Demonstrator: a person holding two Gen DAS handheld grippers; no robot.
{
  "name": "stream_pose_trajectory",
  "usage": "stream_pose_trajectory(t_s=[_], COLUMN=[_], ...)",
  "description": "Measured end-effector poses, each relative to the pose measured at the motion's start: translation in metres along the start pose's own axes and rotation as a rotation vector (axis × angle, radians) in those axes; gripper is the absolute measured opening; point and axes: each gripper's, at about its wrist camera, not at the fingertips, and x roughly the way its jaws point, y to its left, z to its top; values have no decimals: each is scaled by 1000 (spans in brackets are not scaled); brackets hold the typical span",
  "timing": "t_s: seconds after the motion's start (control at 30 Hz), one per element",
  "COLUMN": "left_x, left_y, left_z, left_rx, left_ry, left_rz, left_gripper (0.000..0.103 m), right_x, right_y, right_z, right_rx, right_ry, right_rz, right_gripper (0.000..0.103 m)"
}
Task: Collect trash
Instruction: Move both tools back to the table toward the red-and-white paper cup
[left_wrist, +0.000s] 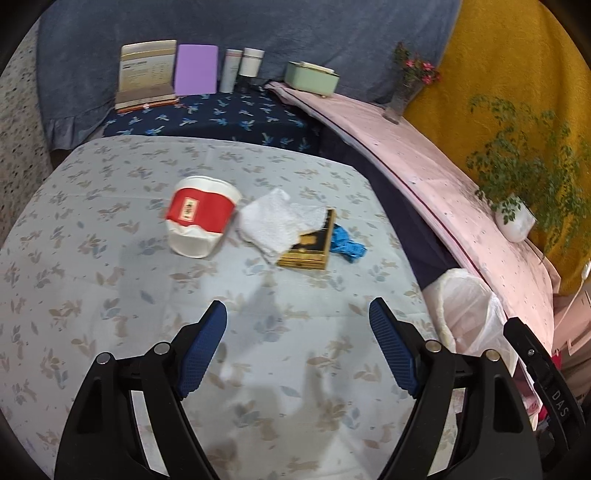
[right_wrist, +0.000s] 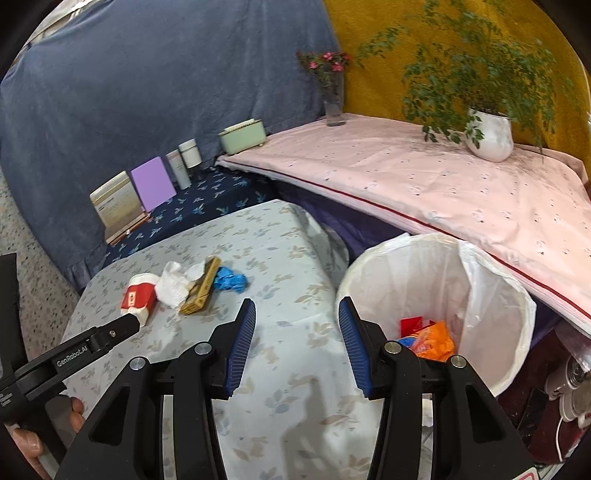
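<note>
On the floral tablecloth (left_wrist: 110, 258) lie a red-and-white paper cup (left_wrist: 201, 218) on its side, a crumpled white tissue (left_wrist: 277, 221), a gold-and-black box (left_wrist: 308, 245) and a blue wad (left_wrist: 347, 245). My left gripper (left_wrist: 297, 306) hovers open in front of them, with nothing between its blue pads. The right wrist view shows the same cup (right_wrist: 138, 297), tissue (right_wrist: 173, 284), box (right_wrist: 199, 290) and wad (right_wrist: 231, 278), with the left gripper's finger (right_wrist: 110, 334) reaching toward the cup. My right gripper (right_wrist: 297, 306) is open and empty, between the table and the lined bin (right_wrist: 424, 280).
The bin (left_wrist: 461, 295) stands off the table's right edge and holds orange and red trash (right_wrist: 428, 338). At the back stand books, a purple card (left_wrist: 195, 70), tubes and a green box (left_wrist: 312, 79). A flower vase (right_wrist: 334, 103) and a potted plant (right_wrist: 489, 134) sit on the pink cloth.
</note>
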Motion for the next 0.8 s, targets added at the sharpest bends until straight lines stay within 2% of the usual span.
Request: stream_pose_trajectory(t_s=[0.47,0.6,0.8], left_x=[-9,-7,5], left_y=[69,85,100], left_z=[1,4,15], left_rx=[-108,-143,-183], left_ry=[-20,-21,-17], left_rz=[102,123,143], left_gripper=[81,87,90], right_x=[20,28,46], right_y=[70,86,104], right_z=[-13,-17,-17], right_rx=[-103,-126,-144], right_ry=[61,79,101], right_rz=[94,113,135], right_gripper=[46,46,46])
